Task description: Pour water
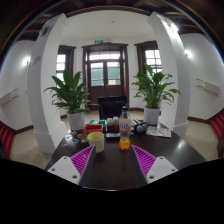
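Ahead: 1 bottle (124, 125), 2 cups (97, 141), claw (106, 163) open.

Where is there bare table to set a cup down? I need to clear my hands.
Bare dark table lies between the open gripper fingers, short of the bottle and yellow cup. Around those two, with further items behind, it is crowded.

Table (150, 148): cup (97, 141) left of bottle (124, 129), both beyond the fingers (146, 158); plants (70, 95) behind.
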{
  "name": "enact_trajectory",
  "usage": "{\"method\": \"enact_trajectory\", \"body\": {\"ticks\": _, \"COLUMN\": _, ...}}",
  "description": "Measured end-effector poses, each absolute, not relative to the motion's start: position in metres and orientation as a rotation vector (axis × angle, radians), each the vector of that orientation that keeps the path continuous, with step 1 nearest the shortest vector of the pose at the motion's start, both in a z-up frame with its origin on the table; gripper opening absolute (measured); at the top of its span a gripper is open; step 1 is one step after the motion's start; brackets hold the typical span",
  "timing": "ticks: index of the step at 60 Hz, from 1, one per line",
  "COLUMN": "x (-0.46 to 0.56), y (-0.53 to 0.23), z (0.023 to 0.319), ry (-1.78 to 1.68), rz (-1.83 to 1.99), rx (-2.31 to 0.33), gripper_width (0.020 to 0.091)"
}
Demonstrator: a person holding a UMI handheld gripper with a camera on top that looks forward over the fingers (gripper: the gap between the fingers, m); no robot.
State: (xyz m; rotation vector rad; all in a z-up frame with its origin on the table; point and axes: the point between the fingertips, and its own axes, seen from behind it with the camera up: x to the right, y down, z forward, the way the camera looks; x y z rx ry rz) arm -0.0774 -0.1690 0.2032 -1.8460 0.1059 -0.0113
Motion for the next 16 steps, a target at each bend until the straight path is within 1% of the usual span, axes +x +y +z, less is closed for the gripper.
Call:
{"method": "enact_trajectory", "body": {"ticks": 9, "x": -0.079, "y": -0.181, "z": 0.217, "ry": 0.087, "rz": -0.024, "rx": -1.820, "gripper_width": 0.0696}}
{"method": "enact_trajectory", "body": {"ticks": 16, "x": -0.079, "y": -0.182, "z": 0.219, "ry": 0.086, "rz": -0.013, "rx": -1.815, "gripper_width": 0.0692}}
